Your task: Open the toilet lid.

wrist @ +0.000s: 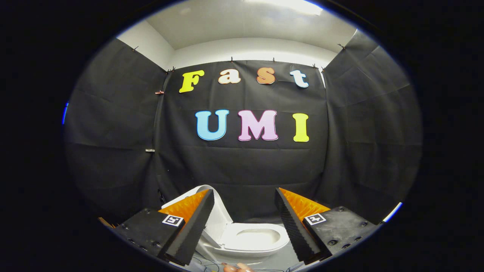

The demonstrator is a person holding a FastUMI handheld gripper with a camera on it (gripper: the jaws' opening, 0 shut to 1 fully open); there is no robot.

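Observation:
A white toilet (247, 241) stands low ahead, in front of the black cloth wall. Its lid (219, 211) is raised and leans back toward the left, partly hidden behind my left finger. The seat (261, 238) lies flat with the bowl opening showing. My gripper (244, 196) is open, held above and in front of the toilet. Nothing sits between the fingers; the seat and bowl show through the gap, well beyond the tips.
Black cloth walls close in the booth on the left, back and right. A grey floor (276, 260) lies around the toilet base, with thin cables (206, 264) near the front. A bit of a hand (236, 268) shows at the very bottom.

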